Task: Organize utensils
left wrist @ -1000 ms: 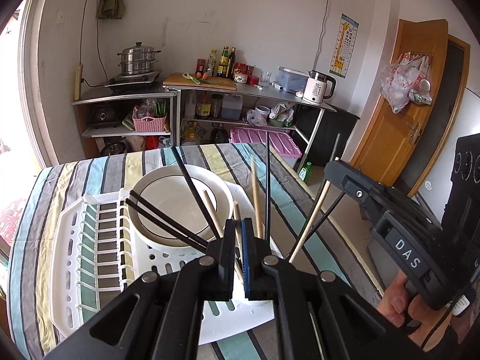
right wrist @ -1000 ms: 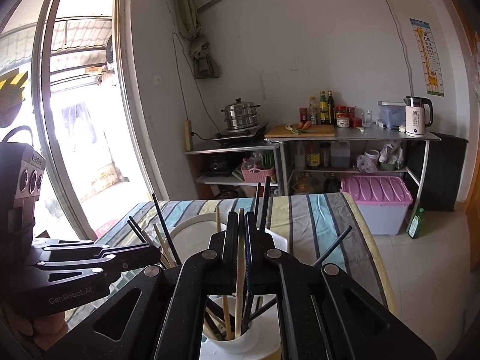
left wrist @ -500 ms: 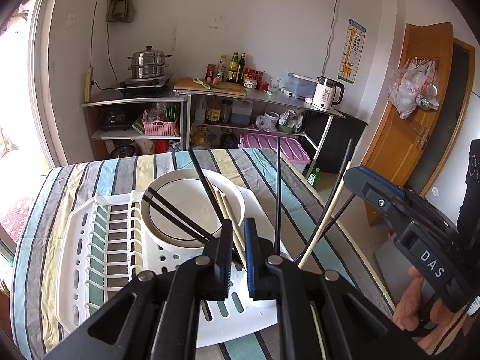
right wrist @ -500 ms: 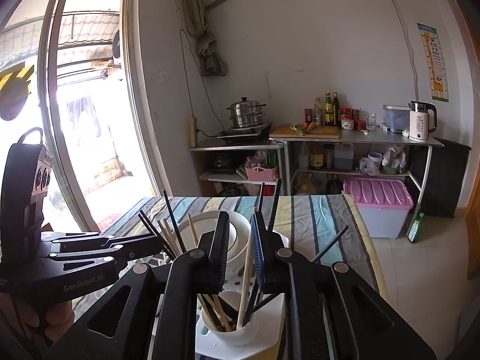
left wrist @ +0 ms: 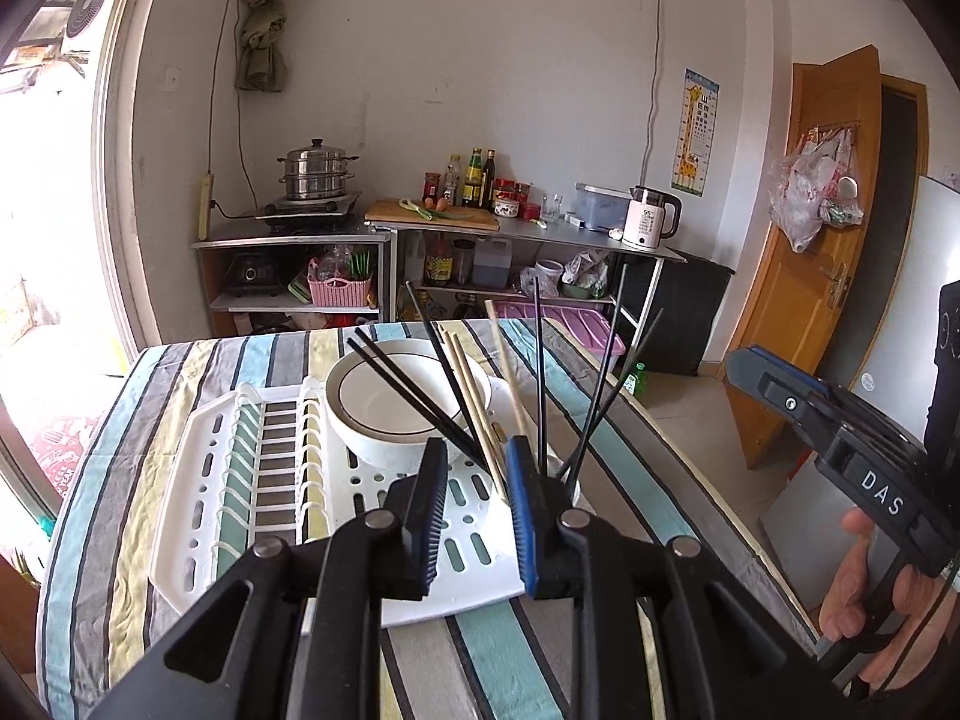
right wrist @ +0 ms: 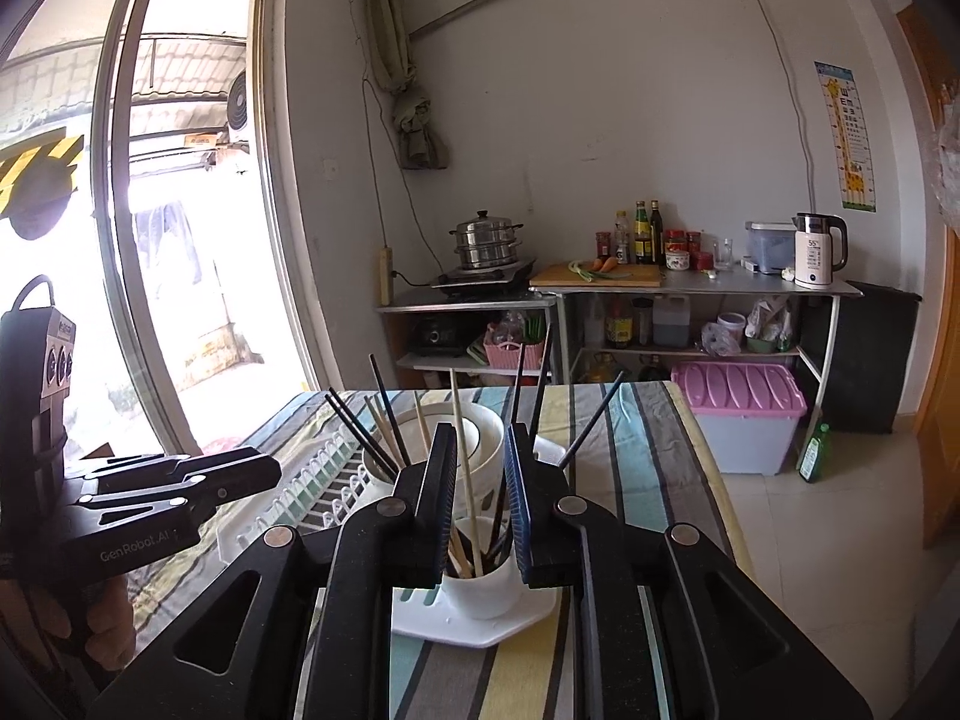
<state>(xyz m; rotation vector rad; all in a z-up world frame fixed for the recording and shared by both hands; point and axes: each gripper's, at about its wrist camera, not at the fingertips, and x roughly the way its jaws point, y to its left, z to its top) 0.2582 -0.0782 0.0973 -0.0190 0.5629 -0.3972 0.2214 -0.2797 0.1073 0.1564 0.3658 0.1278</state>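
Observation:
Several black and wooden chopsticks (left wrist: 474, 396) stand fanned out in a white cup (right wrist: 480, 591) on the near right corner of a white dish rack (left wrist: 198, 480). A white bowl (left wrist: 384, 414) sits in the rack behind them. My left gripper (left wrist: 477, 516) is open and empty, just short of the chopsticks. My right gripper (right wrist: 480, 504) is open above the cup, with a wooden chopstick (right wrist: 465, 468) standing loose between its fingers. The right gripper also shows in the left wrist view (left wrist: 840, 426), and the left one in the right wrist view (right wrist: 174, 498).
The rack lies on a table with a striped cloth (left wrist: 120, 420). Behind it stand metal shelves with a steamer pot (left wrist: 315, 171), bottles and a kettle (left wrist: 651, 222). A pink-lidded box (right wrist: 738, 414) is on the floor to the right. A door (left wrist: 822, 228) is at the right.
Both grippers have opened and drawn back from the cup. The wooden chopsticks they held now stand in the cup with the others.

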